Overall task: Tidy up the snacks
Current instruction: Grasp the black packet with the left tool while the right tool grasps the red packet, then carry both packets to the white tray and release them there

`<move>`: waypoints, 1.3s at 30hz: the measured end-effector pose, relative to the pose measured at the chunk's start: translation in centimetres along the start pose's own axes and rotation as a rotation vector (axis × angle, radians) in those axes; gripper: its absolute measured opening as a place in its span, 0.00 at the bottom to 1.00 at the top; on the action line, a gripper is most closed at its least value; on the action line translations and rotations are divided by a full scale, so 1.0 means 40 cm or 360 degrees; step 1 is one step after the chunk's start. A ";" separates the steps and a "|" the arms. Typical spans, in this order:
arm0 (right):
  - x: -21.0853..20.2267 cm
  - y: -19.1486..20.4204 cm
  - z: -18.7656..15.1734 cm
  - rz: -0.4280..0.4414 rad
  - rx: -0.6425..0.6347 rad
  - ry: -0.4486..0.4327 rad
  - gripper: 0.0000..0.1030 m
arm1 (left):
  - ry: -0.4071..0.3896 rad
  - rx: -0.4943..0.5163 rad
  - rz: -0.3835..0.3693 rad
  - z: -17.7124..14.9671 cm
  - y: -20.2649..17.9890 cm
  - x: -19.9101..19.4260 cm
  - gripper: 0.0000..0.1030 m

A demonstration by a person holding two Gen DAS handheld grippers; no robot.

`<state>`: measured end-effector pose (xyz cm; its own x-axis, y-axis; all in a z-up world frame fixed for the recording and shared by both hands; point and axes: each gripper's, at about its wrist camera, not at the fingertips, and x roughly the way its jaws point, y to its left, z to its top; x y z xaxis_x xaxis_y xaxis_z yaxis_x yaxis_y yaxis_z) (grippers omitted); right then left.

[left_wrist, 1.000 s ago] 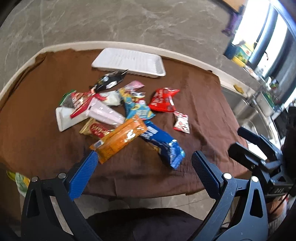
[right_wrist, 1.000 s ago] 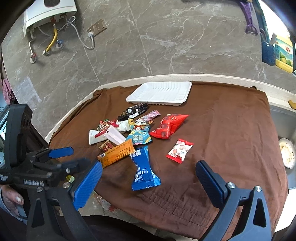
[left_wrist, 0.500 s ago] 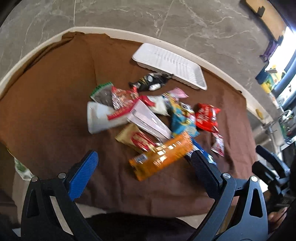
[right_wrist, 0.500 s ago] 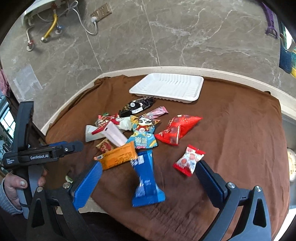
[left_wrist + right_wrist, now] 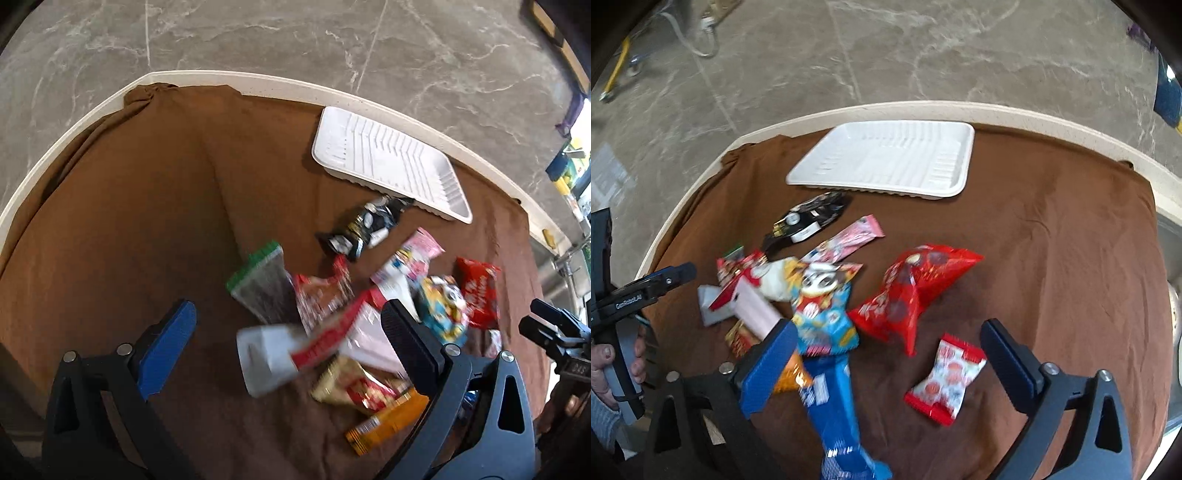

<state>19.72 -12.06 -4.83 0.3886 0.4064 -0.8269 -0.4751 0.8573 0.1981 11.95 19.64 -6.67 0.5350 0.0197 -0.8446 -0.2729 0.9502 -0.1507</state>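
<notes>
Left wrist view: the left hand-held gripper (image 5: 288, 328) hangs released above the brown cloth (image 5: 129, 206) covering the table (image 5: 74, 122), its blue pads wide apart and nothing pinched between them. Under its span lies the near end of the snack pile: a white packet (image 5: 264, 360) with a red-edged pink one (image 5: 354, 325) across it, a green-topped dark packet (image 5: 262, 288) at 12 o'clock of the white one, and a gold-and-red packet (image 5: 354, 387) with an orange bar (image 5: 388, 424) at 4 o'clock. A black packet (image 5: 365, 225) lies at 1 o'clock of the pile, its tip just touching the white foam tray (image 5: 384, 162), which sits empty near the far rim. This picture is blurred by motion.

Right wrist view: the right hand-held gripper (image 5: 886, 354) has its jaws closing though the pads are far apart and grasp nothing. A small red-and-white candy packet (image 5: 945, 378) lies on the cloth between the fingers, touched by neither pad. A blue bar (image 5: 834, 406) runs toward 6 o'clock beside the left finger. A red bag (image 5: 912, 291) lies at 12 o'clock of the candy, with a panda-print blue packet (image 5: 823, 310) just at its 9 o'clock side. At the 9 o'clock edge a person's hand (image 5: 605, 365) holds the other gripper's handle.
</notes>
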 end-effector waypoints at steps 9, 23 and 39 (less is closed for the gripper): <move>0.109 -0.031 0.061 -0.0096 0.0128 0.0136 0.88 | 0.0051 0.0372 -0.0083 0.151 -0.062 0.144 0.91; 0.186 -0.062 0.065 -0.0092 0.0316 0.0237 0.50 | 0.0263 0.0729 -0.0228 0.257 -0.168 0.362 0.42; 0.205 -0.068 0.078 0.0046 0.0331 0.0196 0.37 | 0.0369 0.0785 -0.0546 0.278 -0.196 0.448 0.20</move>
<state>26.65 -10.09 -10.52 0.2721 0.4009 -0.8748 -0.3066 0.8978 0.3161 32.55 16.01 -14.93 0.3247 -0.3260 -0.8879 0.3125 0.9230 -0.2246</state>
